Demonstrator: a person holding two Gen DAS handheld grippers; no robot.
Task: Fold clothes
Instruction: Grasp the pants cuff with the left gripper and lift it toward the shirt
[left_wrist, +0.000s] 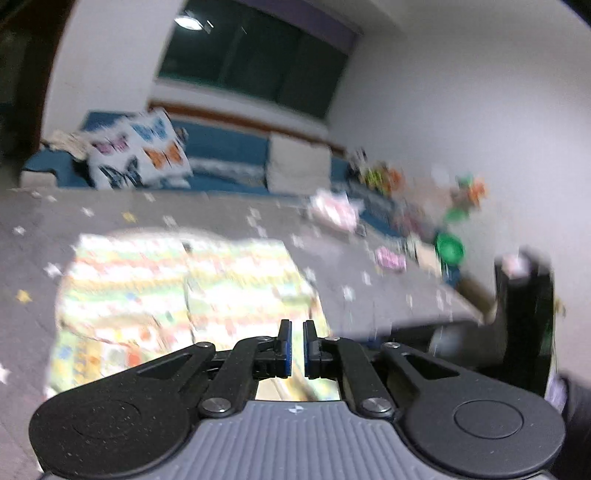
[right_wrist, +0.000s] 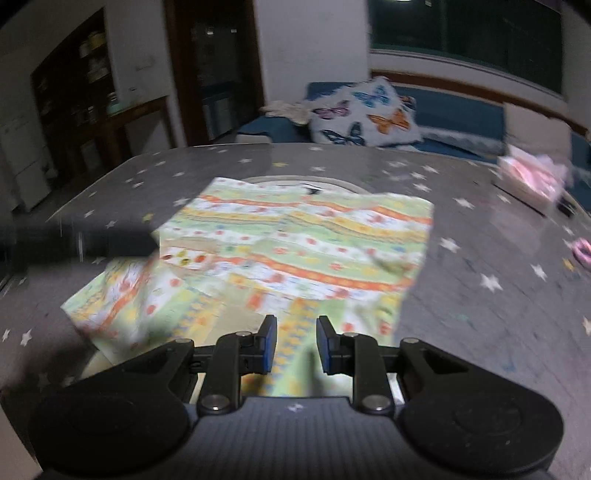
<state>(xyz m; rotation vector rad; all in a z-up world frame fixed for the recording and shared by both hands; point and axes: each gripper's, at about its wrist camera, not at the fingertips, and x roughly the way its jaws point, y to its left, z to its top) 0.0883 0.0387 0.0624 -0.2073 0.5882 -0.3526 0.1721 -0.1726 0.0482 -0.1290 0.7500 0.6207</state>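
A garment (left_wrist: 177, 288) striped in green, yellow and orange lies spread on a grey star-patterned table cover (left_wrist: 221, 218), partly folded, with a flap turned over at its left. My left gripper (left_wrist: 297, 328) hovers over its near edge, its pads a narrow gap apart with nothing between them. In the right wrist view the same garment (right_wrist: 295, 243) fills the middle of the table (right_wrist: 480, 258). There my right gripper (right_wrist: 295, 325) stands open and empty above the near hem. A dark blurred shape (right_wrist: 74, 240) reaches in from the left over the garment's corner.
A butterfly cushion (right_wrist: 365, 114) rests on a blue sofa (right_wrist: 454, 107) behind the table. A pink packet (right_wrist: 532, 177), a green bowl (left_wrist: 448, 247) and several small toys crowd the table's right side. A dark upright object (left_wrist: 524, 295) stands at the right. Dark shelves (right_wrist: 74, 92) stand far left.
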